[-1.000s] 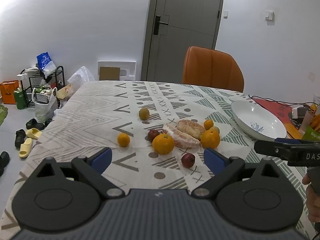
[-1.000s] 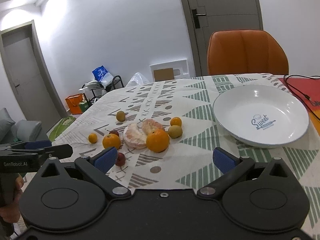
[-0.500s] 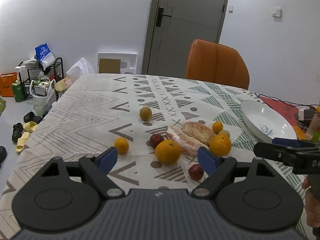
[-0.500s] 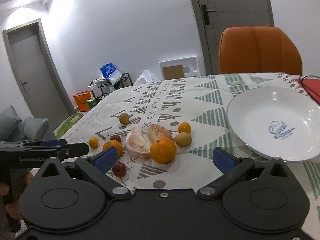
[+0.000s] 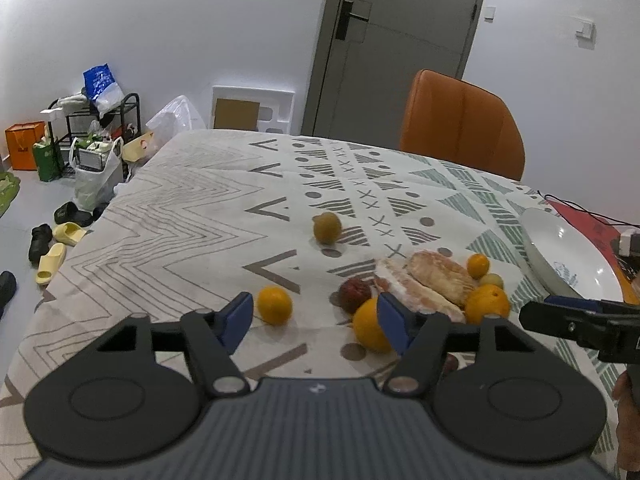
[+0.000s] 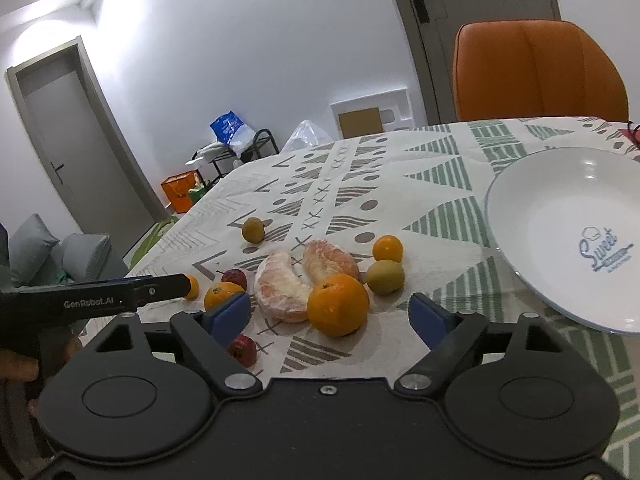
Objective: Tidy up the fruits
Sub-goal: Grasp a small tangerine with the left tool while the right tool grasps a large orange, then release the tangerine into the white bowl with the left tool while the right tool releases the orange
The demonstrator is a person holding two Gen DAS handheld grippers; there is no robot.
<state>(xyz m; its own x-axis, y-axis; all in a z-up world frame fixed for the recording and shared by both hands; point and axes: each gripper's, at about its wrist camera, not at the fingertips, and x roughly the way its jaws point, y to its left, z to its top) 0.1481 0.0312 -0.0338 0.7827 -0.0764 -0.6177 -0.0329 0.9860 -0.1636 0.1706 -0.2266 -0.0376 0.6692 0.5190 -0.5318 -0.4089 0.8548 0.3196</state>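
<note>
Left gripper [image 5: 316, 318]: jaws apart, empty, low over the patterned cloth tabletop [image 5: 192, 216], small round orange [image 5: 274, 305] just beside its left blue pad. Right gripper [image 6: 330, 314]: jaws apart, empty, large round orange [image 6: 338, 305] between the pads in frame centre. Two peeled pale-pink pomelo segments [image 6: 284, 280] touching that orange. White ceramic bowl [image 6: 560, 216] at right edge holds no fruit. Fruits clustered mid-frame; one olive-green round fruit [image 6: 253, 229] sits apart, farther back.

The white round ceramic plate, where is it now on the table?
The white round ceramic plate lies empty at the right edge of the right wrist view, on the patterned tablecloth, right of the fruit cluster, nearest the small green-yellow round fruit.
</note>
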